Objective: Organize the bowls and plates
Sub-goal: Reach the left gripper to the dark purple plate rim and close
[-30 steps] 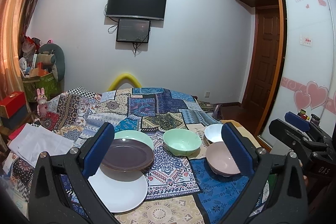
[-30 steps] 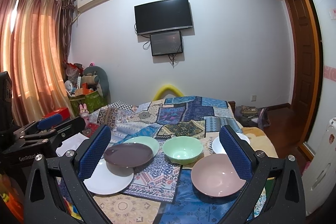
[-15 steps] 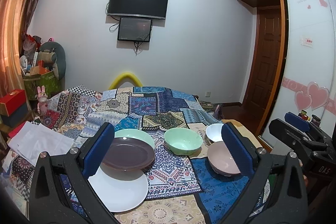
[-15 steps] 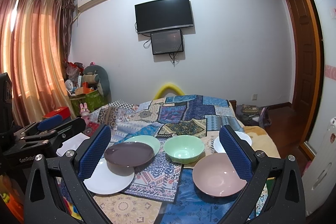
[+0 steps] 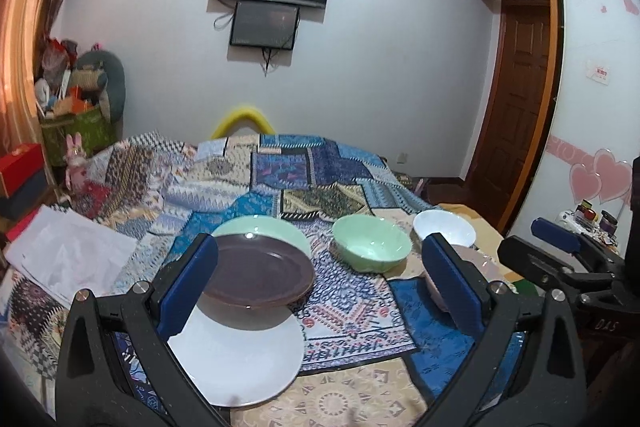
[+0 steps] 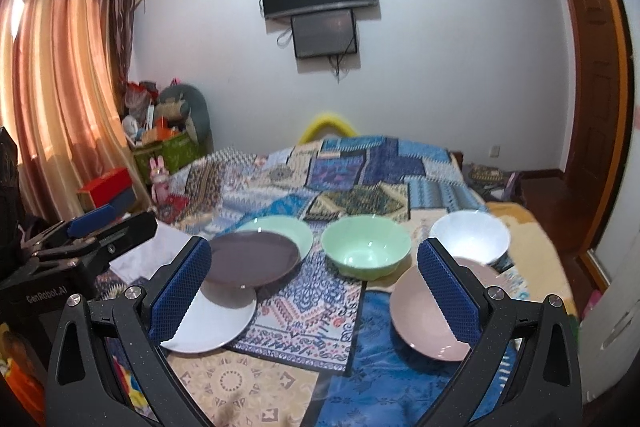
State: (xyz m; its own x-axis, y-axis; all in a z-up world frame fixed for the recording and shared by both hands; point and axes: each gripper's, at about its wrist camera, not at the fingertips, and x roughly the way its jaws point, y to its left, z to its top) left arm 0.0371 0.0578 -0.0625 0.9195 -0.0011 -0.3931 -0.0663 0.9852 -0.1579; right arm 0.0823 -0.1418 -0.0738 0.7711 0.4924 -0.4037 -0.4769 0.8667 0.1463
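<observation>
Both wide open and empty, left gripper (image 5: 320, 279) and right gripper (image 6: 312, 287); risk of tipping the propped brown plate (image 5: 258, 275) onto the white plate (image 5: 236, 359).

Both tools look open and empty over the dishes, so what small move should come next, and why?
Probably ease the right tool down toward the pink bowl, the nearest dish on its side. The pink bowl, green bowl and white bowl sit separately, not nested, and the left tool hovers open too.
</observation>
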